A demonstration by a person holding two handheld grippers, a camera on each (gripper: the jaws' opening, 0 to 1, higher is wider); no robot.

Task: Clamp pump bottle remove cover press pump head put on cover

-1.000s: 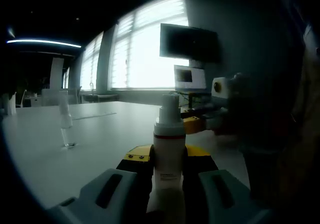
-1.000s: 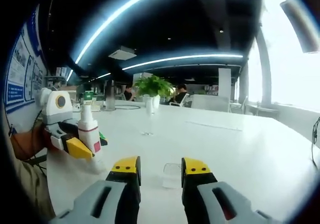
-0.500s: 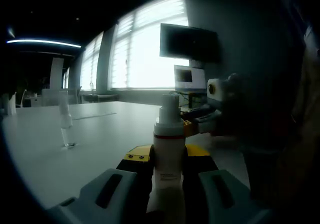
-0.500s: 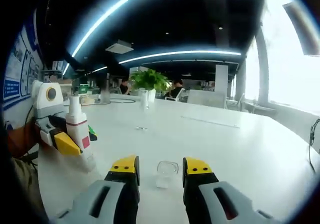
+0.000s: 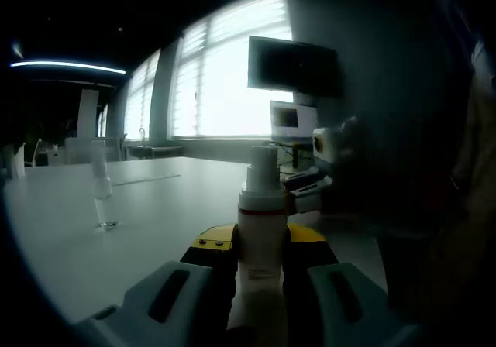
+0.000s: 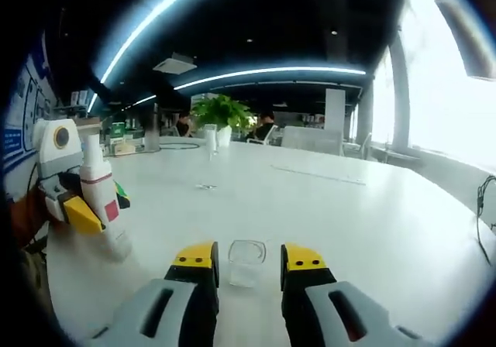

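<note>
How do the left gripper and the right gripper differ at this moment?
The left gripper is shut on the pump bottle; the right gripper is open, its jaws on either side of the clear cover on the table. Both have yellow-tipped jaws.

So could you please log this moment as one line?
left claw: shut on pump bottle | right claw: open, around clear cover on table | cover: off
</note>
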